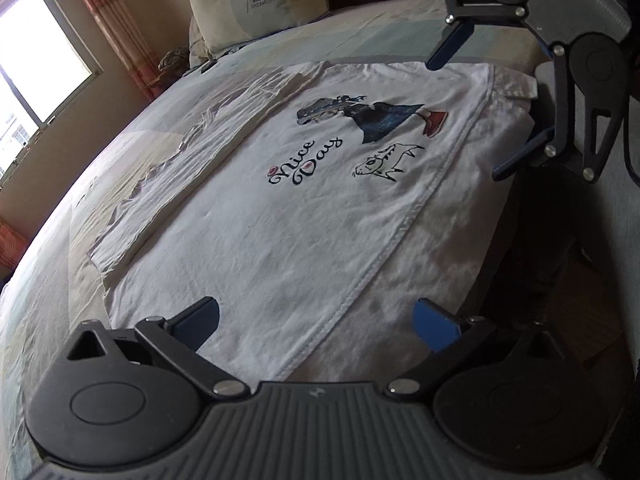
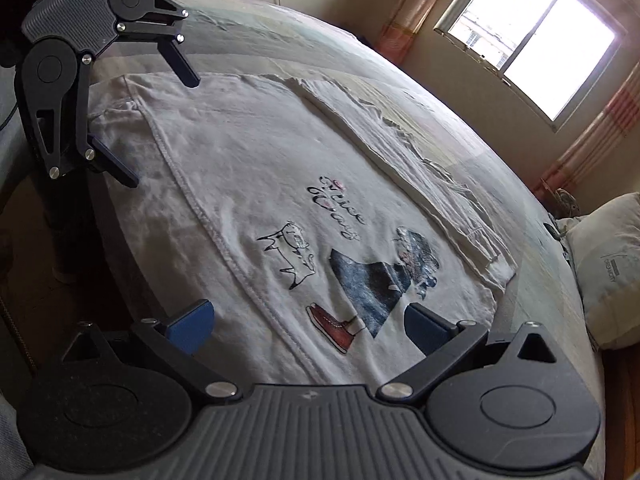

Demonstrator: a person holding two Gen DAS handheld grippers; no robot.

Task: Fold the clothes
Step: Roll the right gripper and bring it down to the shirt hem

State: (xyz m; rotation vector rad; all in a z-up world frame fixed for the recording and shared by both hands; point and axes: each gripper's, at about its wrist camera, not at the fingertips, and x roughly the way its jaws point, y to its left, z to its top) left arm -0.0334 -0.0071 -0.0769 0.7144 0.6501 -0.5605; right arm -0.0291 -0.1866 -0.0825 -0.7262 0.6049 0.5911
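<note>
A white T-shirt [image 1: 288,216] with a "Nice Day" print lies flat on the bed; it also shows in the right wrist view [image 2: 256,184]. Its far side is folded over in a long strip [image 1: 192,152], and a stitched hem [image 1: 404,240] runs across the near side. My left gripper [image 1: 316,326] is open and empty just above one end of the shirt. My right gripper [image 2: 308,326] is open and empty above the other end, by the printed boot. Each gripper shows in the other's view, the right one [image 1: 466,118] and the left one [image 2: 164,134], both open over the shirt's edge.
The bed [image 1: 60,288] has a pale patterned sheet. A pillow [image 1: 256,0] lies at the head of the bed, also in the right wrist view [image 2: 608,264]. A window [image 2: 532,36] with striped curtains [image 1: 116,28] is beyond the far side. Dark floor [image 1: 560,280] lies past the near bed edge.
</note>
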